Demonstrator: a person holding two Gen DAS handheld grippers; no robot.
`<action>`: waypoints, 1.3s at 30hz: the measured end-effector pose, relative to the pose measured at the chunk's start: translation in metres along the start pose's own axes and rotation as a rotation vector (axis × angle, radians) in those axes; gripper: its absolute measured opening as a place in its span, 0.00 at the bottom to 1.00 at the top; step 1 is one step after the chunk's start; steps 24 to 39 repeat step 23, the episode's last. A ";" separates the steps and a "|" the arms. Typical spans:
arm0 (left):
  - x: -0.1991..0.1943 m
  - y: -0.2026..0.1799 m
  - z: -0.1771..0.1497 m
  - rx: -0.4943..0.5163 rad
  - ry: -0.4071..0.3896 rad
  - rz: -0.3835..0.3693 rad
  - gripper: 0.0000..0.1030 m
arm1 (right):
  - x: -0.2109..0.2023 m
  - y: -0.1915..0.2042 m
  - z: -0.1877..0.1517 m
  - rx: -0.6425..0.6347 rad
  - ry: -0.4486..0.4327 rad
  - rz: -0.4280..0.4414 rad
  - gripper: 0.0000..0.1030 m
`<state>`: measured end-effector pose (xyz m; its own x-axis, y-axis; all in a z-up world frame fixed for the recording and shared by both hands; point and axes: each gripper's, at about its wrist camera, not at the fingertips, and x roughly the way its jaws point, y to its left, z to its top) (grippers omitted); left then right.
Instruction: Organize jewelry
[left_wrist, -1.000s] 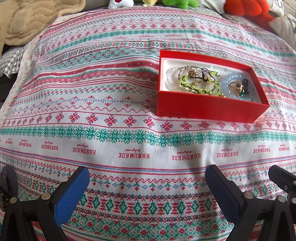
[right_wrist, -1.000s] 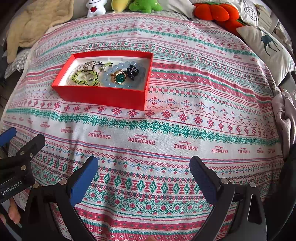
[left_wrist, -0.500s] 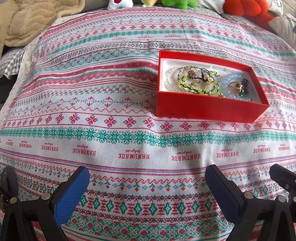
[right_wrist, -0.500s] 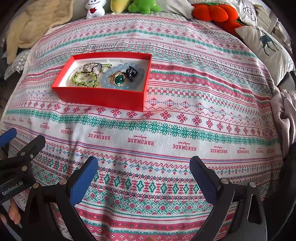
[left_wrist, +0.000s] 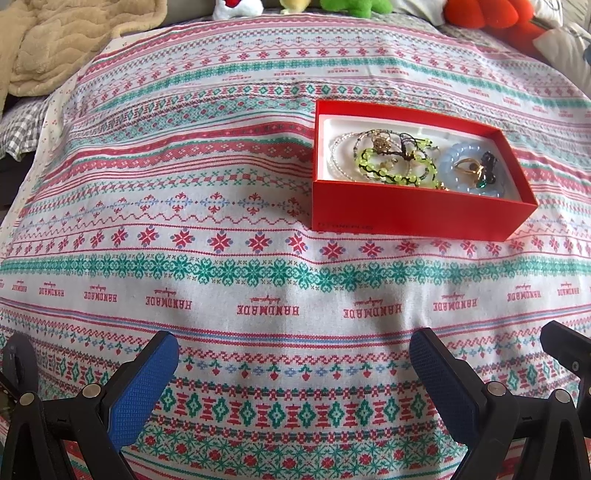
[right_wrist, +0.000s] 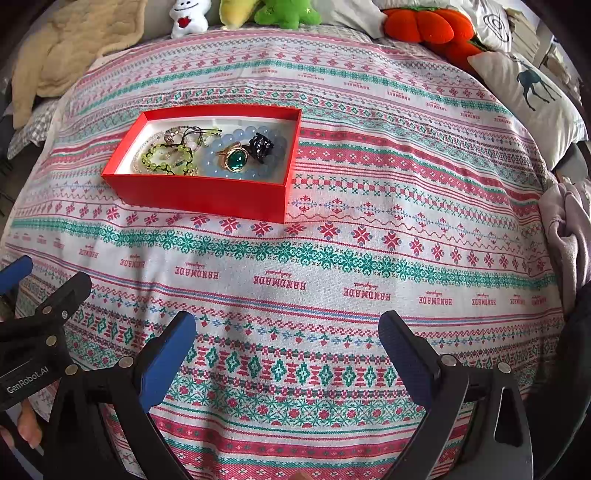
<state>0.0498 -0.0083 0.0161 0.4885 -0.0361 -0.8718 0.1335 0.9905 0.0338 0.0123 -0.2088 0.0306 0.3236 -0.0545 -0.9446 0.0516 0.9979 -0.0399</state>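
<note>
Ahead of the right gripper (right_wrist: 287, 345), to its left, the red jewelry box (right_wrist: 207, 192) is sitting on the bed; both grippers are hanging spread, empty. Approaching slowly should avoid snagging tangled bracelets (right_wrist: 168, 157).

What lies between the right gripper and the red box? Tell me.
Only patterned cloth, nothing on it, lies between the right gripper and the red box. The right wrist view shows this; the jaws stand open.

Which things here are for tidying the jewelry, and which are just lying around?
For the job:
red cardboard box
gold ring with green stone
pale blue bead bracelet
lime green bead bracelet

Lying about:
orange plush pumpkin
white deer-print pillow
beige fleece blanket
</note>
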 end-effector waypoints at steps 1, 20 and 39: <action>0.000 0.001 0.000 0.000 -0.001 -0.001 0.99 | 0.000 0.000 0.000 0.000 0.000 0.000 0.98; -0.003 -0.003 0.000 0.003 -0.013 -0.005 0.99 | -0.001 0.001 0.000 -0.002 -0.002 -0.006 0.98; -0.004 -0.003 0.000 0.002 -0.013 -0.012 0.99 | -0.001 0.002 0.000 0.001 -0.003 -0.009 0.98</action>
